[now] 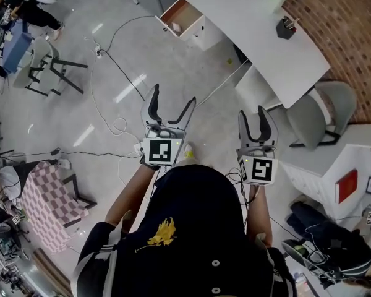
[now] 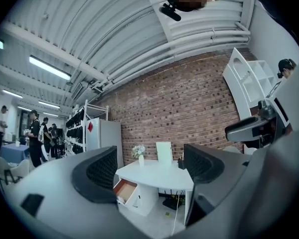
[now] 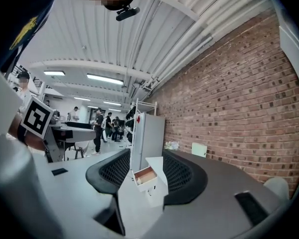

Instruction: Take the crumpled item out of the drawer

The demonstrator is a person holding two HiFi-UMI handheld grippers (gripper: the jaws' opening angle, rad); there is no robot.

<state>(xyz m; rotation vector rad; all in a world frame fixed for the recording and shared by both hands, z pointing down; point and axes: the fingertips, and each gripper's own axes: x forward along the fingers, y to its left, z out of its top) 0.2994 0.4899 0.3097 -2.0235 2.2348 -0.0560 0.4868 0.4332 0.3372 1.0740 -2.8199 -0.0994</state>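
Note:
An open wooden-lined drawer point(image 1: 180, 17) sticks out of the pedestal under the white desk point(image 1: 260, 42), far ahead of me across the grey floor. A small pale lump point(image 1: 175, 26) lies inside it; too small to make out. My left gripper point(image 1: 173, 98) is held level in front of my chest, jaws wide apart and empty, with the drawer point(image 2: 125, 189) seen between them in the distance. My right gripper point(image 1: 253, 113) is beside it, jaws partly apart with nothing between them; the drawer point(image 3: 144, 175) shows far off through the gap. Both grippers are well short of the desk.
A grey chair point(image 1: 324, 113) stands right of the desk and a black pen holder point(image 1: 285, 28) sits on top. Cables point(image 1: 111, 104) trail over the floor. A folding chair point(image 1: 49, 73) and a checkered seat point(image 1: 46, 200) are at the left. A white shelf unit point(image 1: 340, 172) stands at the right.

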